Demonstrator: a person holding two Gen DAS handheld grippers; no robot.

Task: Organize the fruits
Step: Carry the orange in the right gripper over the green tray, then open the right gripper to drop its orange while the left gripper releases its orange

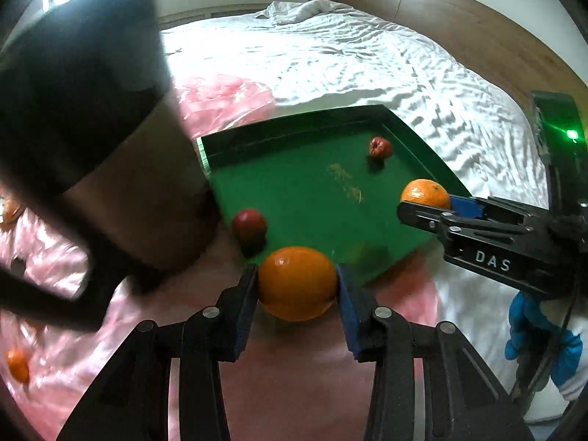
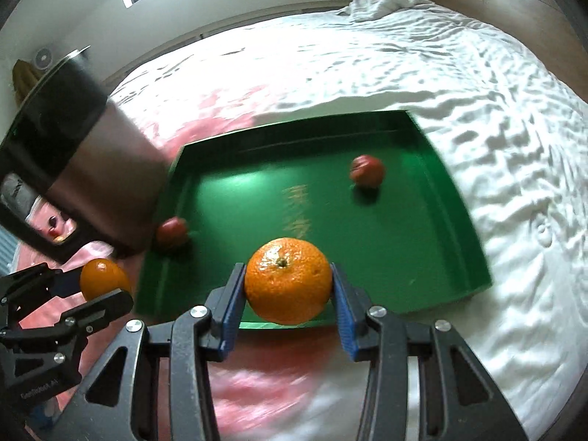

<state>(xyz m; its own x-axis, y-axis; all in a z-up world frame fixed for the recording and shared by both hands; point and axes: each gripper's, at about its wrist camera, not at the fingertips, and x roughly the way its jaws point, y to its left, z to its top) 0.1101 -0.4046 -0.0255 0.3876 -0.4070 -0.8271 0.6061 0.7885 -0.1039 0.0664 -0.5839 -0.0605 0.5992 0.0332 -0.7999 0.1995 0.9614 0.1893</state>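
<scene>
Green tray (image 1: 294,191) w/ 2 red fruits (image 1: 380,147) inside. Left wrist view: left gripper (image 1: 297,286) clamped on orange (image 1: 297,283) at tray's near edge; stray small orange (image 1: 17,365) on pink sheet (image 1: 55,257), unseen elsewhere. Right wrist view: right gripper (image 2: 288,286) clamped on 2nd orange (image 2: 288,281) over tray. Best lowered to floor before release, apart from reds.

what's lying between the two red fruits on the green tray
Between the near red fruit and the far red fruit, the green tray floor holds no fruit; only a faint yellowish mark shows there. The right wrist view shows it best.
</scene>
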